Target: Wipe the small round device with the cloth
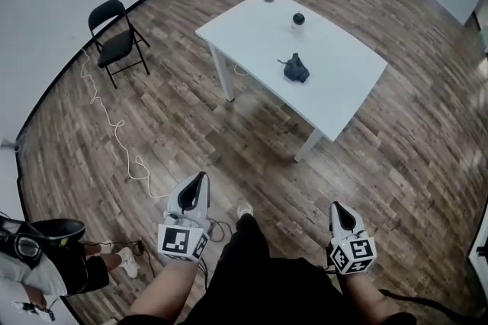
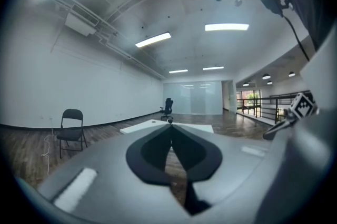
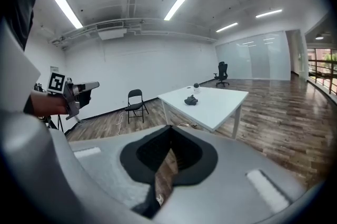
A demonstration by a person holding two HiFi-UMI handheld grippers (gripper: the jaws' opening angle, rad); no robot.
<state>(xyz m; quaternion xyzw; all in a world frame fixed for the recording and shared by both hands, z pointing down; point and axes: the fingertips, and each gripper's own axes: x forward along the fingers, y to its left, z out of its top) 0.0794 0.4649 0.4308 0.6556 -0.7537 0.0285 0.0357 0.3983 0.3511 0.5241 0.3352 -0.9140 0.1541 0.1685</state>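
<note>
I see both grippers low in the head view, well apart from the desk. The left gripper (image 1: 200,178) has its jaws together with nothing between them. The right gripper (image 1: 336,207) is likewise closed and empty. The white desk (image 1: 335,87) stands across the wooden floor (image 1: 229,156), far from both grippers. On the desk the dark cloth (image 1: 296,69) lies crumpled near the middle. The small round device (image 1: 298,19) sits beyond it, clear of the cloth and toward the far side. A black folding chair (image 1: 114,41) stands left of the desk, and a white cable (image 1: 114,125) trails over the floor near it. In the right gripper view the desk lies ahead, slightly right of the jaws.
</note>
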